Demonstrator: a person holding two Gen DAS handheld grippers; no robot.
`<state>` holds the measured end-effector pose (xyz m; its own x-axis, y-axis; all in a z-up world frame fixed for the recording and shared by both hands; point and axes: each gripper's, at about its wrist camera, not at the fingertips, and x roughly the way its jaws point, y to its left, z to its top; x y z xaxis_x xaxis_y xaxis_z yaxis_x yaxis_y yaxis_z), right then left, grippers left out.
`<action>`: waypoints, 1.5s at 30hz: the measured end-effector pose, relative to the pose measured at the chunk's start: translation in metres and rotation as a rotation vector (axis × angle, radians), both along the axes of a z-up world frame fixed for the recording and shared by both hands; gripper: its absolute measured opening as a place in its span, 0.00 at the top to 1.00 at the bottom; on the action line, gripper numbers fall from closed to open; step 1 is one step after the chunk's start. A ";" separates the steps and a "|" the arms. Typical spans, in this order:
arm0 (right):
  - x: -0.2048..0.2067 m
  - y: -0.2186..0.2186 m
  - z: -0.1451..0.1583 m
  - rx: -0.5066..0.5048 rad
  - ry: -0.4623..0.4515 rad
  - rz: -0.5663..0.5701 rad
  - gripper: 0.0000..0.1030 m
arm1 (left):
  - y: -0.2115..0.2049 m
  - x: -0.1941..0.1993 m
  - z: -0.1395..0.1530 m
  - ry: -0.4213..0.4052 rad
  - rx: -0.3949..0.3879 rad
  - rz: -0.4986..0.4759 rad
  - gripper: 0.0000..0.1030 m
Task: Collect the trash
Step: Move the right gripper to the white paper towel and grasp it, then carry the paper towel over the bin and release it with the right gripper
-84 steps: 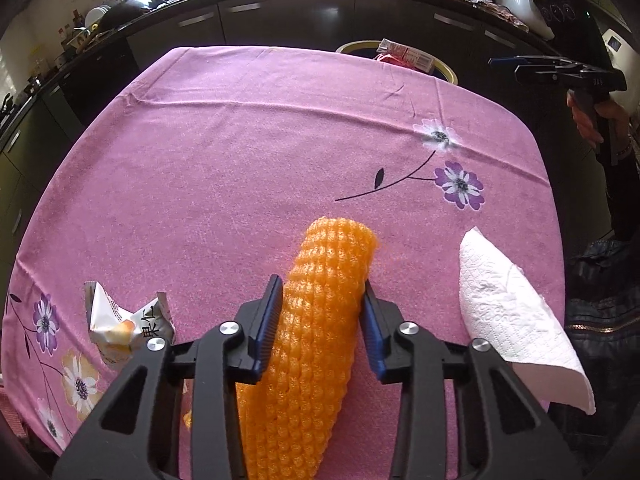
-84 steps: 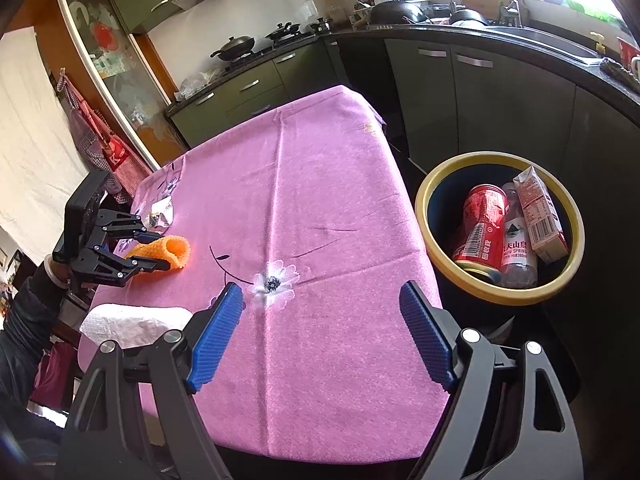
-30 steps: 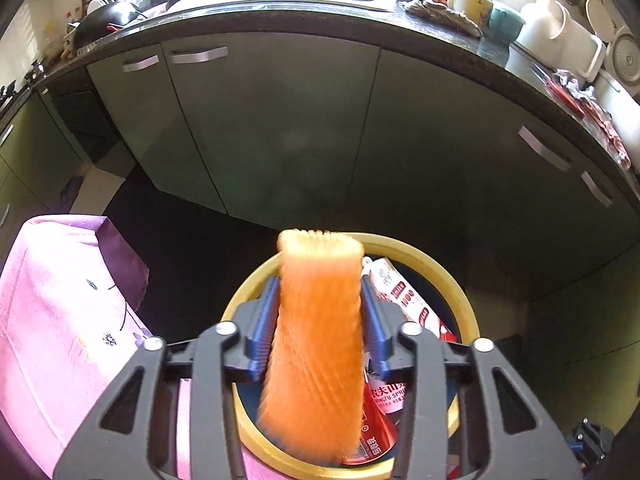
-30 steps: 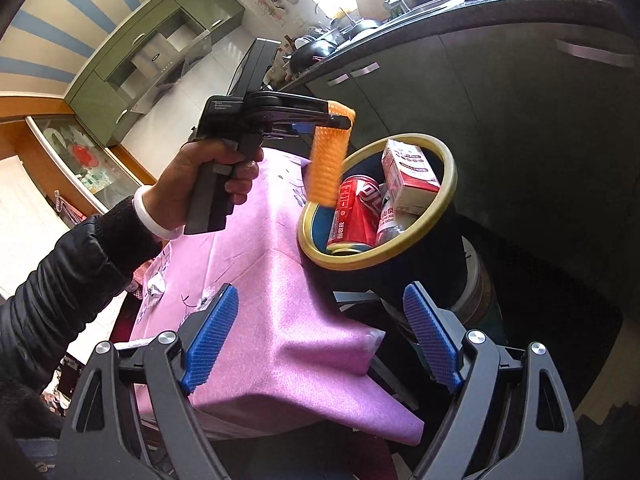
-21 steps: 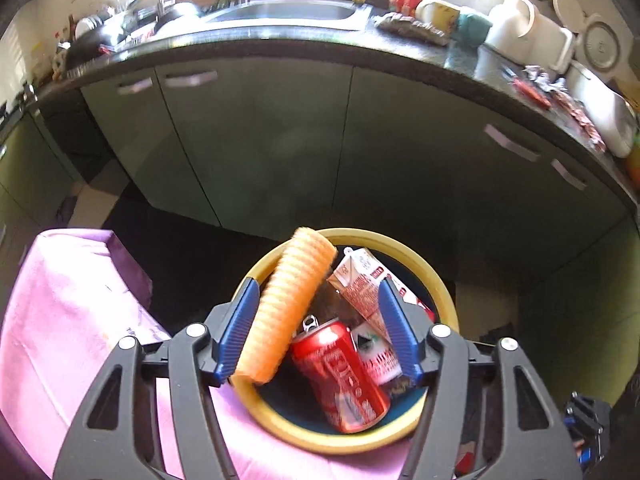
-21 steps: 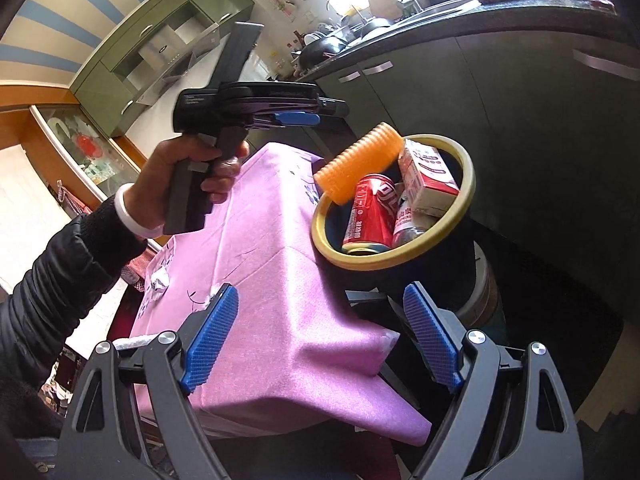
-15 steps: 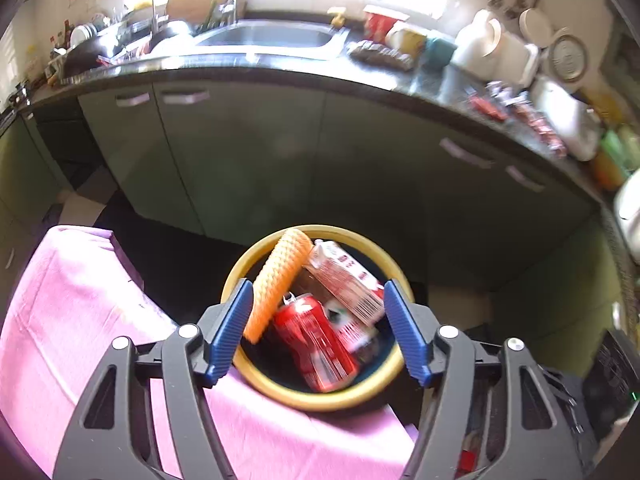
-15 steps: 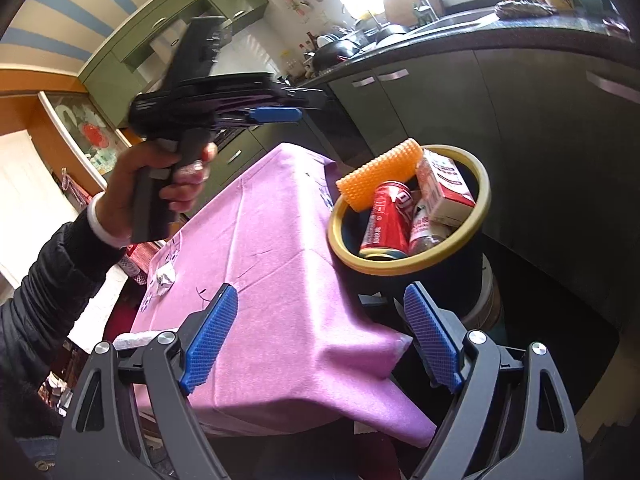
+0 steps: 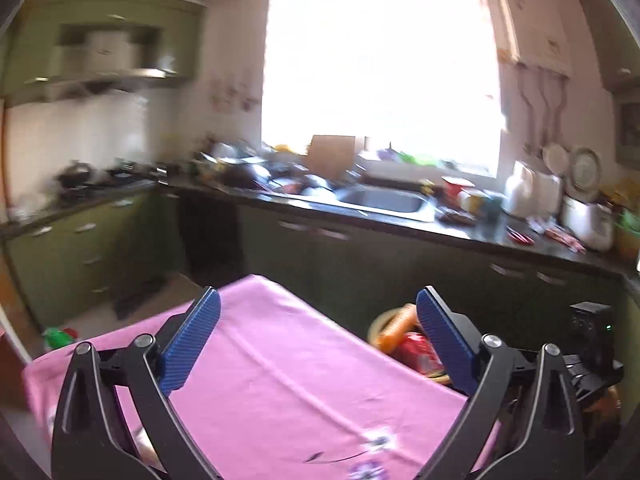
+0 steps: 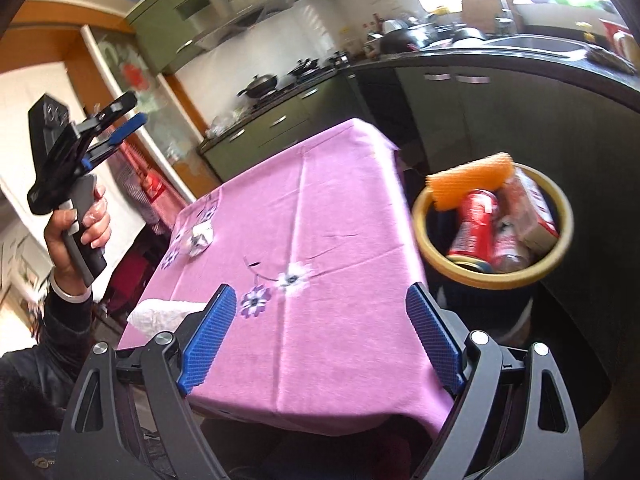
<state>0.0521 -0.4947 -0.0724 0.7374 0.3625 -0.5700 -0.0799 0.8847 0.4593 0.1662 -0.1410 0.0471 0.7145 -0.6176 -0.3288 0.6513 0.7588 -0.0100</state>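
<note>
Between my right claw's (image 10: 318, 336) spread blue pads lies only the pink cloth (image 10: 320, 240); nothing is pinched. Near that claw's left pad, a white napkin (image 10: 160, 314) sits at the cloth's edge, and farther along the same side lies a crumpled wrapper (image 10: 200, 236). Off to the left, my hand (image 10: 82, 232) holds up the left claw (image 10: 120, 120), whose jaws are opening with nothing between them. Beyond the table's right edge stands the yellow-rimmed bin (image 10: 496, 278), holding the orange foam net (image 10: 468, 182), a red can (image 10: 472, 224) and a carton (image 10: 532, 208). Farthest off, dark counters run past a sink (image 9: 384, 202).
</note>
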 end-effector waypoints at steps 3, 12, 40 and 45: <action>0.017 0.031 0.002 -0.022 0.003 0.088 0.16 | 0.062 -0.005 -0.011 -0.044 -0.045 0.157 0.07; 0.046 0.169 0.002 -0.147 -0.040 0.535 0.12 | 0.168 0.033 -0.069 -0.090 -0.079 0.519 0.07; 0.092 0.253 -0.058 -0.346 0.088 0.661 0.64 | 0.185 0.051 -0.118 -0.023 -0.051 0.589 0.07; 0.094 0.243 -0.056 -0.310 0.082 0.621 0.91 | 0.185 0.052 -0.120 -0.011 -0.050 0.595 0.07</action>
<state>0.1461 -0.2512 -0.1286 0.3964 0.5150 -0.7600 -0.5892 0.7776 0.2195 0.2183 0.0436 -0.0728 0.9457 -0.1249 -0.3000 0.1149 0.9921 -0.0506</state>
